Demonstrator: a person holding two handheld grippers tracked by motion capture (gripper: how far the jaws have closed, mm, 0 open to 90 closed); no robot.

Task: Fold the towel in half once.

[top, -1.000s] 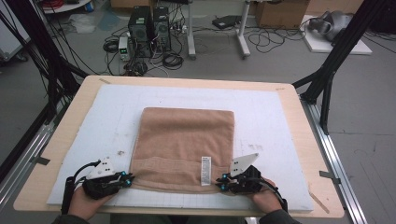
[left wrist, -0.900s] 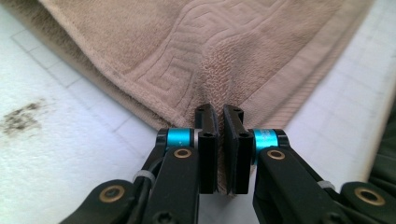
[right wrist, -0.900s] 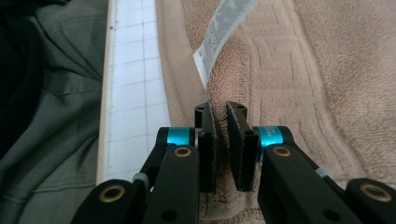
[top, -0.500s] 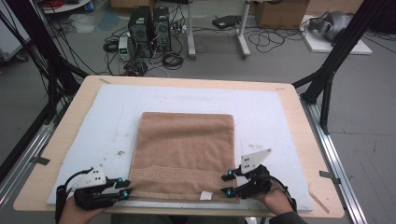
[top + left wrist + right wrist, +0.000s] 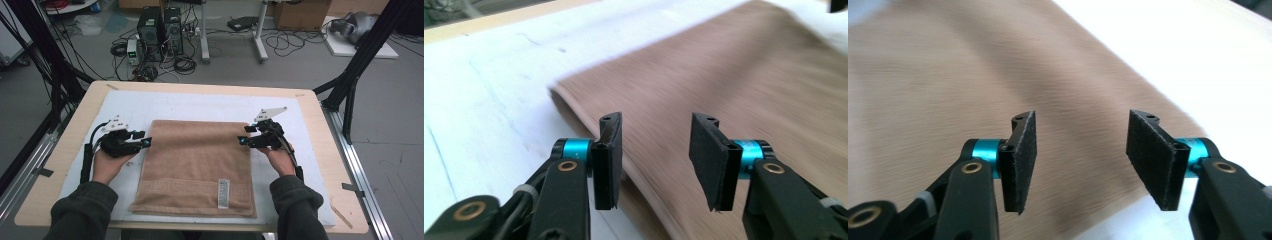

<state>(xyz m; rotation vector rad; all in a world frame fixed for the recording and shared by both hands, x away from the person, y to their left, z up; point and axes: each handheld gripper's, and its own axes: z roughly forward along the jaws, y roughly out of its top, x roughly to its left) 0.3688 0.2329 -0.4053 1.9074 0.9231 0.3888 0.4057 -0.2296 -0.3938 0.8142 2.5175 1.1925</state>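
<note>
A brown folded towel (image 5: 195, 165) lies flat on the white mat (image 5: 165, 105), its white label (image 5: 223, 193) near the front edge. My left gripper (image 5: 145, 141) hovers at the towel's far left corner and my right gripper (image 5: 242, 140) at its far right corner. Both have just been opening and stand open with nothing between the pads. In the left gripper view the left gripper (image 5: 659, 125) is above the towel's (image 5: 734, 65) edge. In the right gripper view the right gripper (image 5: 1083, 122) is over the towel (image 5: 948, 75) beside the mat.
The mat covers a wooden table (image 5: 60, 165) with metal rails (image 5: 360, 170) on both sides. Black frame posts (image 5: 365, 55) stand at the far corners. Computers and cables (image 5: 160, 30) sit on the floor beyond. The person's dark sleeves (image 5: 295, 205) come in over the front edge.
Both grippers left the towel's near edge, opened, and moved away from the person along its sides to the far corners. The towel now lies flat, slightly nearer the front edge.
</note>
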